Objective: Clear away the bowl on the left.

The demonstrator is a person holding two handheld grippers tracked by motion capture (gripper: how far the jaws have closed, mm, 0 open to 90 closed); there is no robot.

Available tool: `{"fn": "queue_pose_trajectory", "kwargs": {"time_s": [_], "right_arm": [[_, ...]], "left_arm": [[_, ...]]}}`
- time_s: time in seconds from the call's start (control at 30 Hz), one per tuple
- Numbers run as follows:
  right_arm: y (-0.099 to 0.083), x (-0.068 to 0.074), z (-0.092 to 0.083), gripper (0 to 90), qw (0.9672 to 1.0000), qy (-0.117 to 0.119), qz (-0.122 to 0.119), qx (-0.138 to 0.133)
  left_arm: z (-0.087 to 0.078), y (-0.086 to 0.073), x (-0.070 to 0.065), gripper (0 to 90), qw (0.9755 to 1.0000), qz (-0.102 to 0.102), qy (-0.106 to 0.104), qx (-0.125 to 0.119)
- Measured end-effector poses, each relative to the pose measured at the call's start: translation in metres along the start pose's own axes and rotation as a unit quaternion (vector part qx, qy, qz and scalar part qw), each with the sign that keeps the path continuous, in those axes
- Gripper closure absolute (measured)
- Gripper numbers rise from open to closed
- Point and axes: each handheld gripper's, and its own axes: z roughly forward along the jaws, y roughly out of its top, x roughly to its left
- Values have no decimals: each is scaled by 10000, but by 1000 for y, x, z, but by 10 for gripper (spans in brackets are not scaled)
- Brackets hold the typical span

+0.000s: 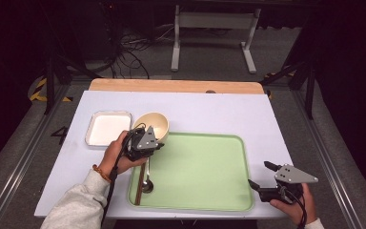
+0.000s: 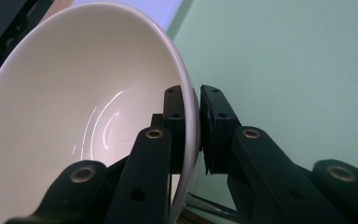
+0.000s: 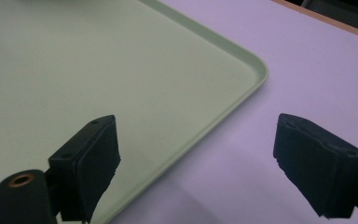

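From the high view, you are holding the left gripper [image 1: 151,139] by the near left corner of the cream bowl [image 1: 156,123]. The bowl is tipped and sits over the far left corner of the green tray [image 1: 205,167]. Your left hand [image 1: 116,155] is wrapped around the gripper's body. A spoon [image 1: 147,181] and a pair of brown chopsticks [image 1: 140,183] are lying in the tray along its left side, just below the gripper. A white square dish [image 1: 107,129] is sitting on the white table [image 1: 219,109], just left of the bowl. Your right hand [image 1: 293,205] is holding the right gripper [image 1: 262,174] over the tray's near right corner, well apart from the bowl.

From the left gripper view, the gripper's fingers [image 2: 219,126] are pinching the bowl's [image 2: 74,107] thin rim. One pad is sitting inside the bowl and the other is outside it, and both are touching the wall. The bowl is tilted, with its open side facing left. The green tray [image 2: 284,60] is behind it.

From the right gripper view, the gripper's fingers [image 3: 93,158] are standing wide apart and holding nothing. They are hanging over the tray's rounded corner [image 3: 256,70], with one pad above the green tray and the other above the white table [image 3: 317,60].
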Motion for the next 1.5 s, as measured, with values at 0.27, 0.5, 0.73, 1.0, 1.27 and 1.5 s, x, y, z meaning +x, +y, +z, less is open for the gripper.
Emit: {"fn": "queue_pose_trajectory", "kwargs": {"time_s": [0.27,0.5,0.73,1.0,1.27,1.5], "right_arm": [[0,-1,0,146,10000,0,18,4],[0,-1,0,145,10000,14,25,-22],[0,-1,-1,145,10000,9,14,-25],[0,-1,-1,144,10000,9,6,-23],[0,-1,-1,144,10000,12,0,-20],[-1,0,0,144,10000,19,-10,-5]], "left_arm": [[16,4,-9,813,9996,185,-220,38],[29,6,-16,793,9988,287,-296,261],[32,2,-16,807,9985,308,-354,268],[39,-2,-15,826,9979,230,-492,361],[41,-6,-9,824,9986,-15,-482,225],[43,-7,-7,820,9992,3,-362,180]]}}
